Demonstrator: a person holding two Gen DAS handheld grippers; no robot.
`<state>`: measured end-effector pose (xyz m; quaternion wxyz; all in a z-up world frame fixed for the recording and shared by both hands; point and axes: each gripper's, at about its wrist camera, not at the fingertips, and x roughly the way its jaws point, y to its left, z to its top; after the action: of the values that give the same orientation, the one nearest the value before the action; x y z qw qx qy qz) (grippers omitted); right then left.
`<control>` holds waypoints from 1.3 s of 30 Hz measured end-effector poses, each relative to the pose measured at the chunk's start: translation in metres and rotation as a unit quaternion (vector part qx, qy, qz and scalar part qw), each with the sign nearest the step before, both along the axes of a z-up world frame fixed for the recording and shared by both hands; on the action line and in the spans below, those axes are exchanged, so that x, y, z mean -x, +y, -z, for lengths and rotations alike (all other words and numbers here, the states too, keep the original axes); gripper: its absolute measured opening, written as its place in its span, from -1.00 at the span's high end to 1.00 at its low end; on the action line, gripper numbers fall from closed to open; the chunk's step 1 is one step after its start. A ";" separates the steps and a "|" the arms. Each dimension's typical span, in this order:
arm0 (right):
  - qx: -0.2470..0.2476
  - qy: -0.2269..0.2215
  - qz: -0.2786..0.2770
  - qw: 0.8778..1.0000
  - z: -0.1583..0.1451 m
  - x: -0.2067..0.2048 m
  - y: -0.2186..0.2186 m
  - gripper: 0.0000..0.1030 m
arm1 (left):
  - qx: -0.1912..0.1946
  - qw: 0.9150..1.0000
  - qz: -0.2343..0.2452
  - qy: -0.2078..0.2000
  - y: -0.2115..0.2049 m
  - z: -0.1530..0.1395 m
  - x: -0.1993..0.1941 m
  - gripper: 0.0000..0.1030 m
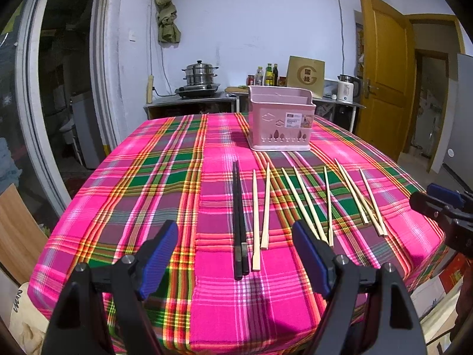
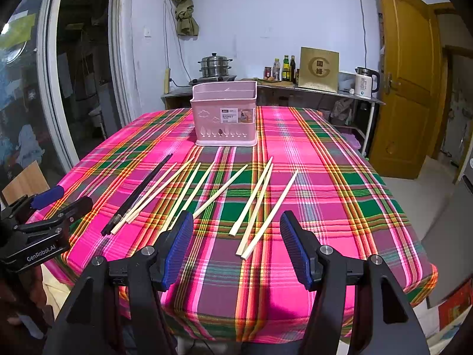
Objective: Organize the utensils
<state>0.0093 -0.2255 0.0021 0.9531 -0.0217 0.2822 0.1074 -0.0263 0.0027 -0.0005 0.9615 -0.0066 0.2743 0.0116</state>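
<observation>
Left wrist: black chopsticks (image 1: 239, 222) lie between spread left tongs (image 1: 236, 236).

Black hand-held gripper (image 2: 236, 236); blue ribbed pads (image 2: 179, 245).

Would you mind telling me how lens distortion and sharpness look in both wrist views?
Left wrist view: strong fisheye bends the doorframe, dark vignette in the corners, chopsticks sharp. Right wrist view: same bowing on the wooden door, pink basket label soft.
</observation>
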 end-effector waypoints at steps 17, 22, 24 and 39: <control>0.006 0.046 0.000 0.999 0.008 -0.074 -0.008 0.21 | 0.018 0.992 0.094 0.084 -0.021 0.007 -0.087 -0.23; -0.004 0.073 0.002 0.997 0.016 -0.102 -0.012 0.40 | 0.010 0.986 0.115 0.120 -0.028 0.014 -0.121 0.01; -0.011 0.082 0.001 0.997 0.019 -0.113 -0.015 0.46 | 0.011 0.984 0.122 0.129 -0.029 0.018 -0.132 0.11; 0.014 0.155 0.015 0.988 0.048 -0.186 -0.013 0.65 | 0.002 0.974 0.137 0.181 -0.036 0.036 -0.184 0.40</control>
<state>0.1949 -0.2388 -0.0459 0.8991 -0.0140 0.4280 0.0909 0.1572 -0.0333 -0.0361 0.8884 0.0317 0.4421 -0.1193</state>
